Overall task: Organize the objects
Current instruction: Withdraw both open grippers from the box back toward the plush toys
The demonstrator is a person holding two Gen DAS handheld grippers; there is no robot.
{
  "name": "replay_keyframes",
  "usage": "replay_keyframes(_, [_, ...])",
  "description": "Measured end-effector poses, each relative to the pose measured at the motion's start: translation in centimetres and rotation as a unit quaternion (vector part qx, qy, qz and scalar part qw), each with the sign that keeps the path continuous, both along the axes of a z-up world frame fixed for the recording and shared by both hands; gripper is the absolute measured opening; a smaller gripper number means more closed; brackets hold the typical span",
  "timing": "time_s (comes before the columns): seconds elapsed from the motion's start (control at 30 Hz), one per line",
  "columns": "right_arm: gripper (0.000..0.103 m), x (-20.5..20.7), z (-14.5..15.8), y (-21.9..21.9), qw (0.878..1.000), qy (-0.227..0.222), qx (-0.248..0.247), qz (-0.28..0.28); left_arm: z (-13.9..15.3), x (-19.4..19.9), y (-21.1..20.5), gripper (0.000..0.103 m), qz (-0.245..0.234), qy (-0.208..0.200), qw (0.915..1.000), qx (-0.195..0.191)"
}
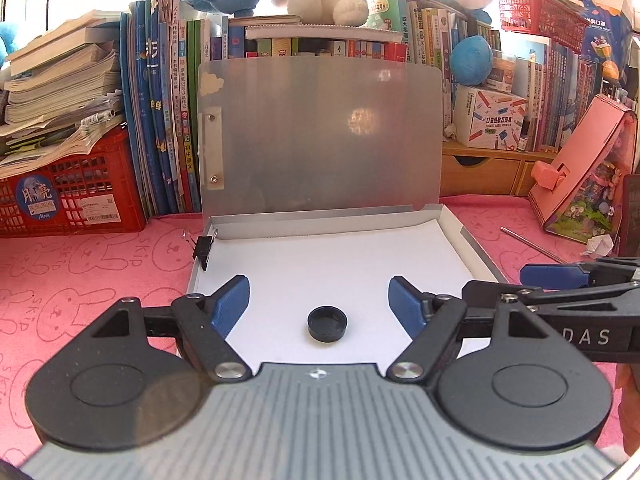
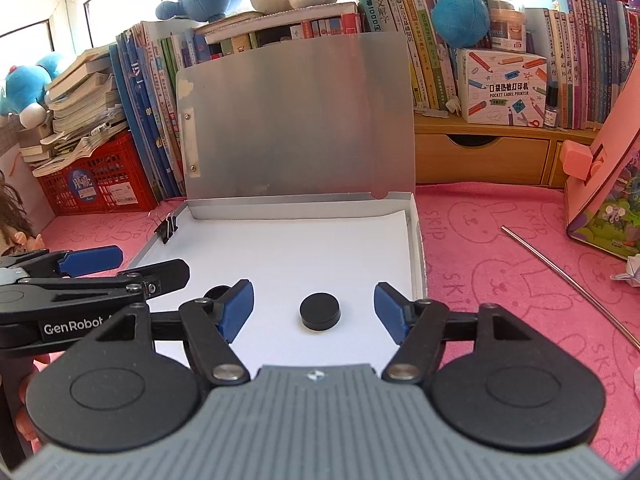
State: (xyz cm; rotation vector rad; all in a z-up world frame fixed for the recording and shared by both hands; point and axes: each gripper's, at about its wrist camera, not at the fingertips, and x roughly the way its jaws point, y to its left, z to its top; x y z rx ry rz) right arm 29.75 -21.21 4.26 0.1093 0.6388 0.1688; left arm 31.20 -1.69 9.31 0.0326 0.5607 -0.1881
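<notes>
- Left gripper and right gripper are hovering wide apart, gripping nothing.
- Two black caps are lying on the file box's white sheet, one cap before each gripper, the other rightward: likely light, rigid, slick; pinching across the rim looks best.
- Binder clip is biting the box's left wall, beyond.

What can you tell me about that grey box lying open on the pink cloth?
The box is a flat, shallow file case, grey and apparently plastic. Its translucent lid stands upright, leaning back against the row of books. White paper lines the bottom. A black binder clip grips its left wall. Two small black round caps rest on the paper, one of them open side up; the second is mostly hidden in the right wrist view. Nothing else touches it.
</notes>
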Motion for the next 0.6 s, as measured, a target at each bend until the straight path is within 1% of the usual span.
replay_keyframes(0.1, [0.082,-1.7,0.8,-0.2,1.0,-0.012,-0.002,0.01,0.9,-2.2,0.0,0.081,-0.01,-0.016,0.9998,0.007])
replay_keyframes(0.23, [0.085,-3.8,1.6,-0.5,0.999,-0.026,0.005,0.019,1.8,-4.7,0.2,0.085,-0.013,-0.028,0.9995,-0.002])
replay_keyframes(0.37, [0.087,-5.8,2.1,-0.7,0.999,-0.035,0.018,0.025,2.2,-7.1,0.4,0.087,-0.016,-0.038,0.999,-0.014])
replay_keyframes(0.6, [0.087,-9.2,2.0,-0.7,0.998,-0.044,0.031,0.036,2.0,-10.8,0.4,0.087,-0.019,-0.051,0.9983,-0.02])
